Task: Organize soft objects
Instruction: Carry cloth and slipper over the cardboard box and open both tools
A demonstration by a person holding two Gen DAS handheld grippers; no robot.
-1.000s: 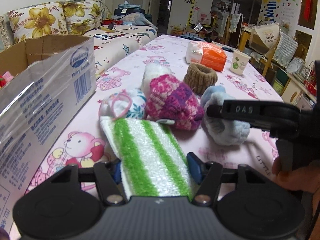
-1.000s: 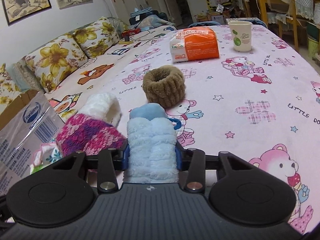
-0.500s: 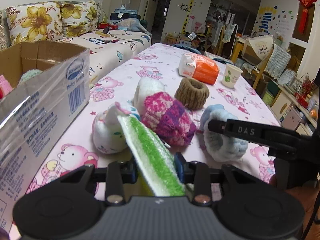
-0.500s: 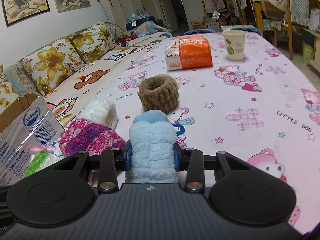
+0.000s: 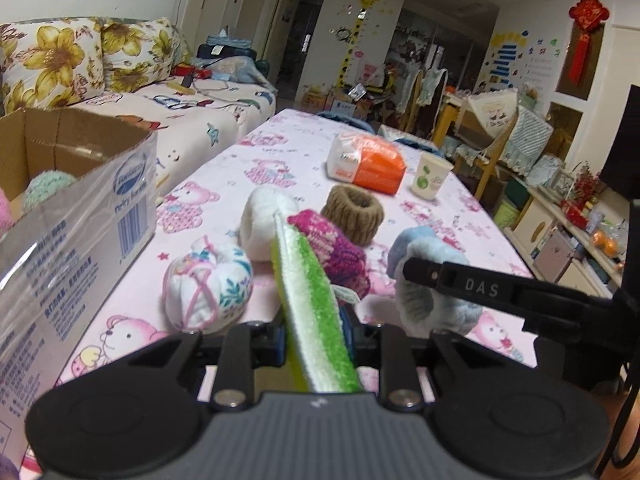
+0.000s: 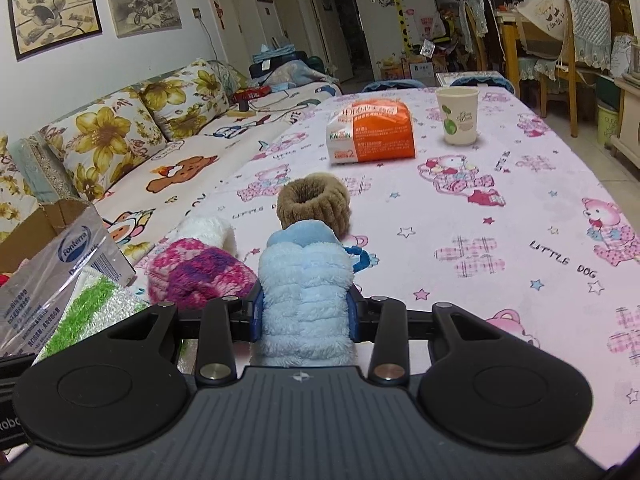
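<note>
Left gripper (image 5: 316, 336) pinched tight on the green and white cloth (image 5: 310, 300), lifted off the pink table (image 5: 280, 152) and standing up on its edge. Right gripper (image 6: 305, 316) squeezed shut around the fluffy blue cuff (image 6: 306, 288), low over the table. Both probably very light, soft and floppy, so likely to bend and droop; best pinched near the middle, not by a thin corner. Nothing here to break. Cardboard box (image 5: 76, 184) close by on the left, open at the top, likely the home for soft things. Left on the table: pink knit sock (image 5: 332, 252), white fluffy ball (image 5: 262, 216), flowery bundle (image 5: 208, 284), brown fuzzy ring (image 5: 352, 212).
</note>
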